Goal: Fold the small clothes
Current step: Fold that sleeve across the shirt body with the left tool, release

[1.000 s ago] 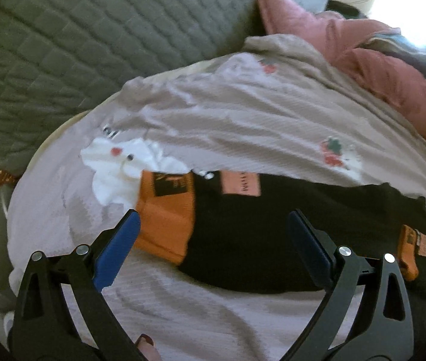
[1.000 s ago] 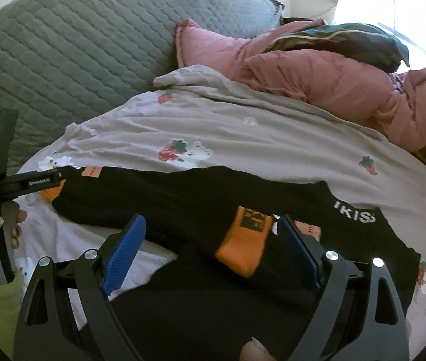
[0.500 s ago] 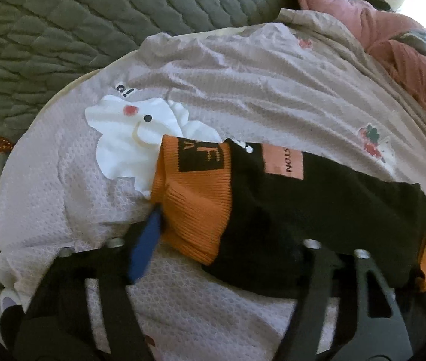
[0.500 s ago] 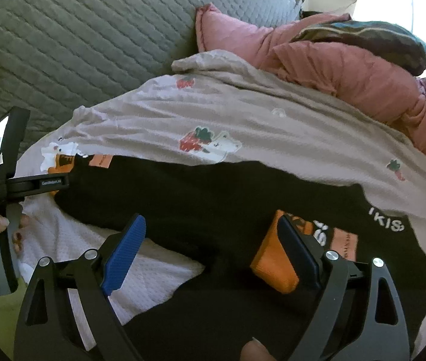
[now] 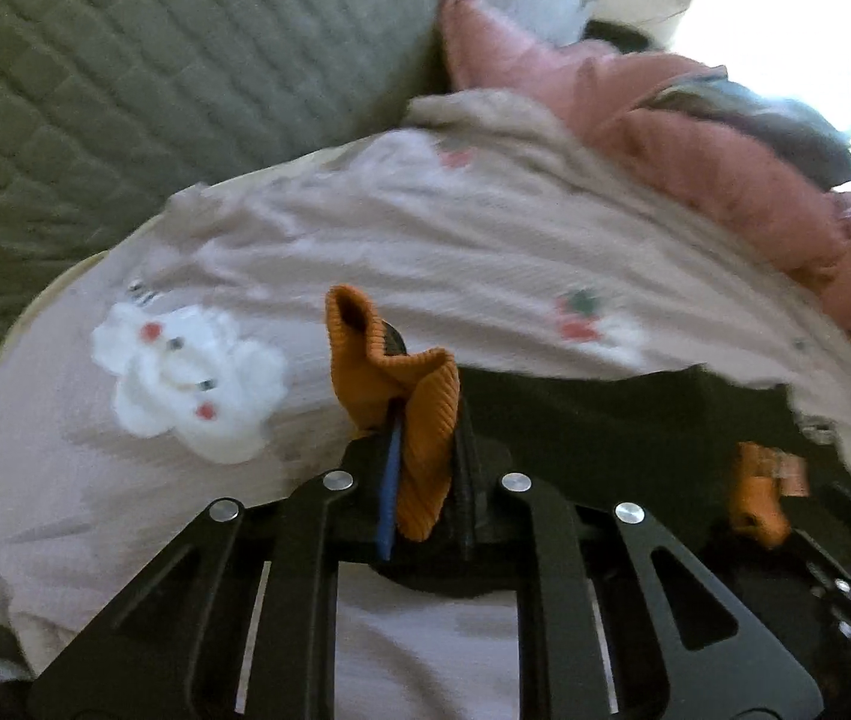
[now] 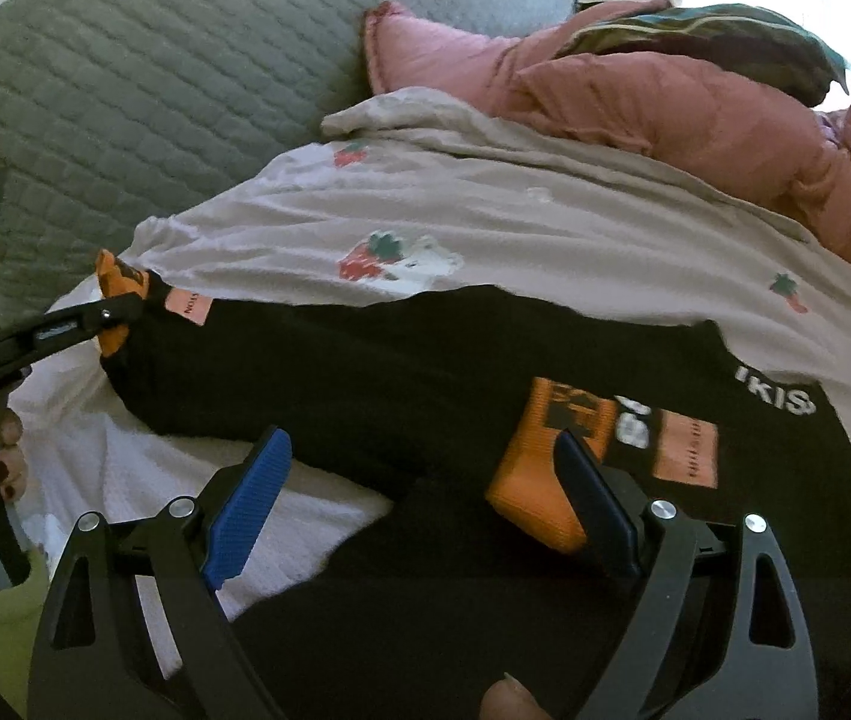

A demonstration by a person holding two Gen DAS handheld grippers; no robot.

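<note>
A black sweater (image 6: 425, 372) with orange ribbed cuffs lies spread across a pale pink bedsheet (image 6: 515, 222). My left gripper (image 5: 422, 474) is shut on one orange cuff (image 5: 413, 396) and lifts it off the sheet; it also shows in the right wrist view (image 6: 110, 315) at the sleeve's far left end. My right gripper (image 6: 431, 510) is open, low over the sweater. The other orange cuff (image 6: 551, 468) lies against the inside of its right finger. That cuff shows small in the left wrist view (image 5: 755, 498).
A grey quilted headboard (image 6: 155, 90) rises behind the bed. Pink pillows (image 6: 635, 96) and a dark cushion (image 6: 713, 42) are piled at the back right. A white cartoon print (image 5: 185, 378) marks the sheet left of the held cuff.
My left gripper closed on the orange cuff and raised it. My right gripper stayed open and shifted so the other cuff sits against its right finger.
</note>
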